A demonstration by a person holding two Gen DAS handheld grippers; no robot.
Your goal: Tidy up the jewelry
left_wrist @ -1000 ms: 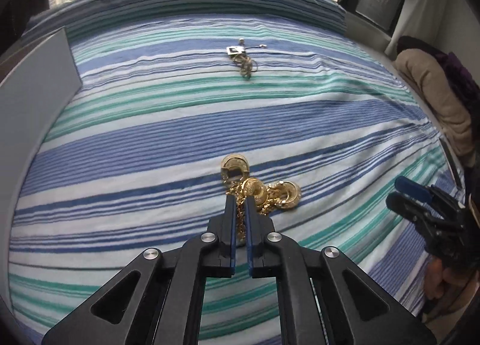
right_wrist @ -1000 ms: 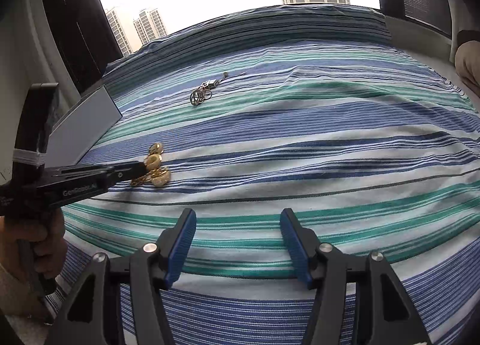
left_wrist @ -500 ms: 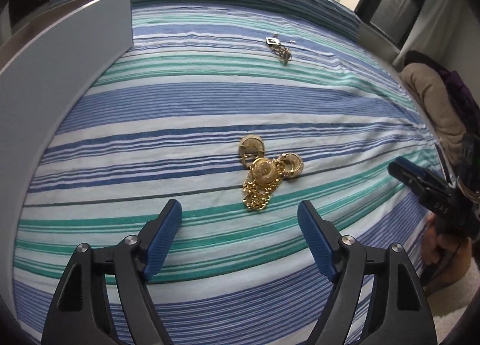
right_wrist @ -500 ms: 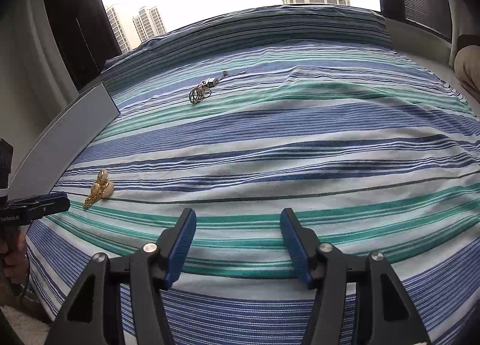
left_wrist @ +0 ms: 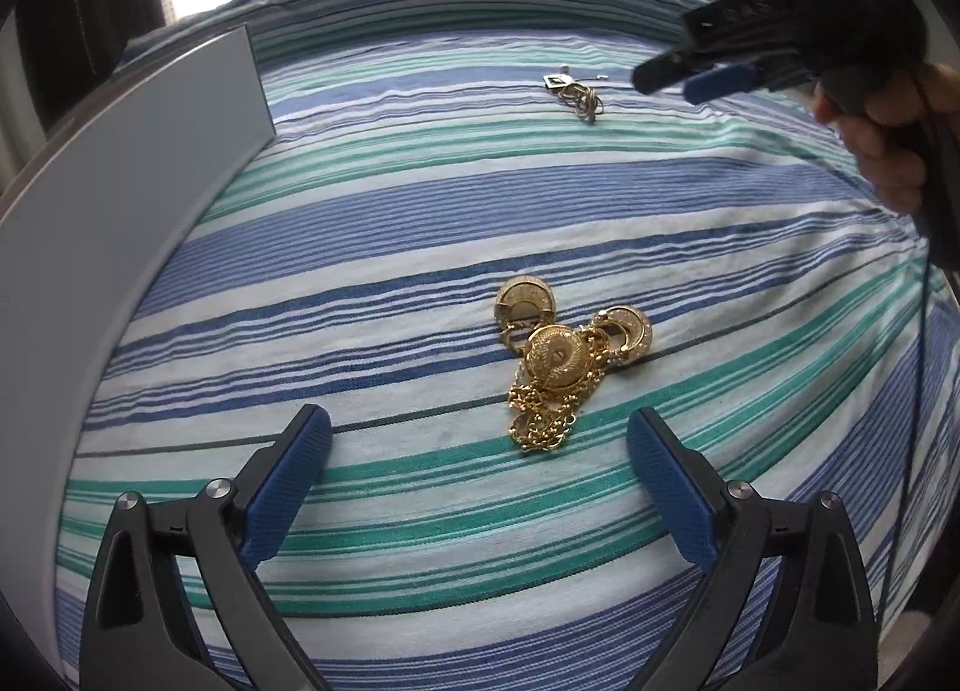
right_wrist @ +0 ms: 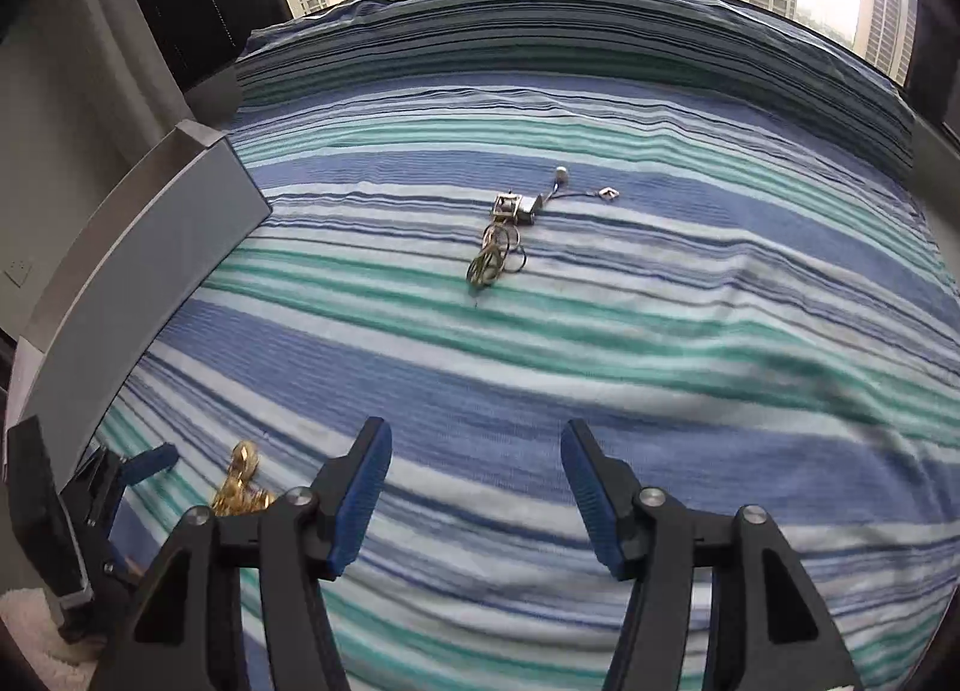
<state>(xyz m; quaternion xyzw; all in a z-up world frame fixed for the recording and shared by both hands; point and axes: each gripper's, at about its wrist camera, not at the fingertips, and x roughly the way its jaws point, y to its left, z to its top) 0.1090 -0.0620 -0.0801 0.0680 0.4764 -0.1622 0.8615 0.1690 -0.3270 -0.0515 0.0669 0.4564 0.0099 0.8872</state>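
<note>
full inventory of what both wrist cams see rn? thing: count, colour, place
gold jewelry pile: 1 tangle (three round pieces, chain), gold, near part of bed, ahead of left gripper
silver jewelry pile: 1 tangle (rings, square charms, thin chain), silver-grey, far middle of bed
bedsheet: 1, blue, teal and white stripes, under everything
grey panel: 1, grey, along bed's left edge
left gripper: 1, black with blue pads, open, empty
right gripper: 1, black with blue pads, open, empty
</note>
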